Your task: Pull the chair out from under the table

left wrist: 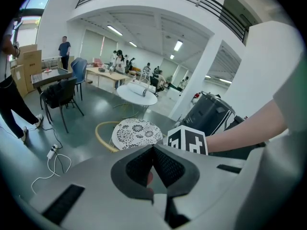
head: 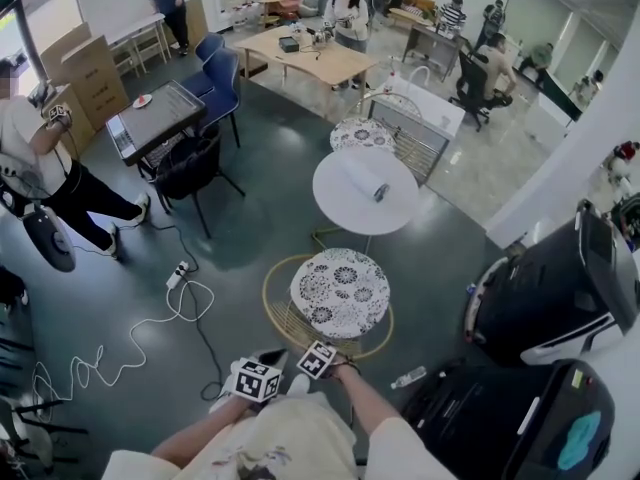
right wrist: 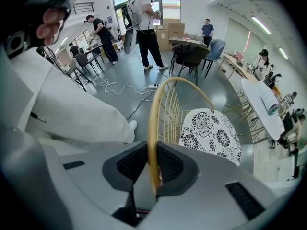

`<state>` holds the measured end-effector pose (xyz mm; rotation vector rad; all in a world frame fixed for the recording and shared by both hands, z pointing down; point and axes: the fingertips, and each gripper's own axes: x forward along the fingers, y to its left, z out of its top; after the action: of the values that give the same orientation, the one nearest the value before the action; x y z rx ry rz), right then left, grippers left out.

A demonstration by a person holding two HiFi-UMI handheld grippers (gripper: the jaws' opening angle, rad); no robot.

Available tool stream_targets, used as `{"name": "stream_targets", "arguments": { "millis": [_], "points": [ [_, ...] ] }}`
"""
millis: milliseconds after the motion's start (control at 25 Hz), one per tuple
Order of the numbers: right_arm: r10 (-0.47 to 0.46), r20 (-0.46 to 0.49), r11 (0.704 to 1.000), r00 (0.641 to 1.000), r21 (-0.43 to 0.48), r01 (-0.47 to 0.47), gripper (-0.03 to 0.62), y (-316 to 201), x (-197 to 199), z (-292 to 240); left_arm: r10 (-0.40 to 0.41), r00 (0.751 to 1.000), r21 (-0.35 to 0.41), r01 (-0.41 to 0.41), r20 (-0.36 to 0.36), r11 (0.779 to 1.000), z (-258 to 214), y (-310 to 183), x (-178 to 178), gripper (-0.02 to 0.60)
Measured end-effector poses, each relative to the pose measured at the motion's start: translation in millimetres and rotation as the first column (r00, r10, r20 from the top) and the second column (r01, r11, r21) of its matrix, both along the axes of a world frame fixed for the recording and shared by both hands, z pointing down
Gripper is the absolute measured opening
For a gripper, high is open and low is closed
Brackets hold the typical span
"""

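Mid-floor, one round white table [head: 365, 191]. Two floral-cushion chairs: near chair [head: 340, 290] just this side of the tabletop, far chair [head: 362, 134] beyond it. Both forearms reach forward, side by side. Right gripper [right wrist: 152, 169] clamps the near chair's gold back rim [right wrist: 152, 123]. Left gripper [left wrist: 152, 164] has its jaws together, empty.

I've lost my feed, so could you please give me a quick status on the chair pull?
Right hand-held gripper shut on chair back rim. Left hand-held gripper shut, empty. Chair seat shows clear of white table. Bottle on floor beside person.
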<state>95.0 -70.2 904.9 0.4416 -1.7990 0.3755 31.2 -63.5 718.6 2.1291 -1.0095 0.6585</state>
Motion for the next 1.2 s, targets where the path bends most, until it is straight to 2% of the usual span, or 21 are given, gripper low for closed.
{"name": "stream_targets", "arguments": {
  "millis": [440,920,1000,1120,1160,1200],
  "points": [
    [-0.039,0.027,0.996,0.999,-0.073,0.041,0.064,55.3,-6.3,-2.6,-0.002,1.0,-0.004,0.001,-0.018,1.0,0.7,7.1,1.6,0.002],
    [0.017,0.043,0.991,0.999,-0.131,-0.011,0.066,91.1,0.0,0.2,-0.012,0.999,-0.002,0.012,-0.031,1.0,1.6,8.2,0.2,0.002],
    [0.036,0.081,0.982,0.996,-0.186,-0.021,0.066,103.9,-6.3,-1.5,-0.011,0.999,-0.005,0.011,-0.038,1.0,1.9,8.7,1.1,0.002],
    [0.09,0.227,0.936,0.97,-0.351,-0.005,0.066,142.5,-37.0,-9.9,-0.013,0.999,-0.01,0.013,-0.035,1.0,1.6,9.6,0.0,0.002],
    [0.098,0.244,0.929,0.965,-0.37,-0.001,0.066,149.0,-40.8,-10.7,-0.013,0.999,-0.009,0.013,-0.034,1.0,1.9,10.2,0.1,0.002],
    [0.085,0.217,0.939,0.972,-0.344,-0.006,0.066,146.6,-35.1,-8.7,-0.013,0.999,-0.009,0.012,-0.033,1.0,2.2,10.8,0.3,0.002]
  ]
}}
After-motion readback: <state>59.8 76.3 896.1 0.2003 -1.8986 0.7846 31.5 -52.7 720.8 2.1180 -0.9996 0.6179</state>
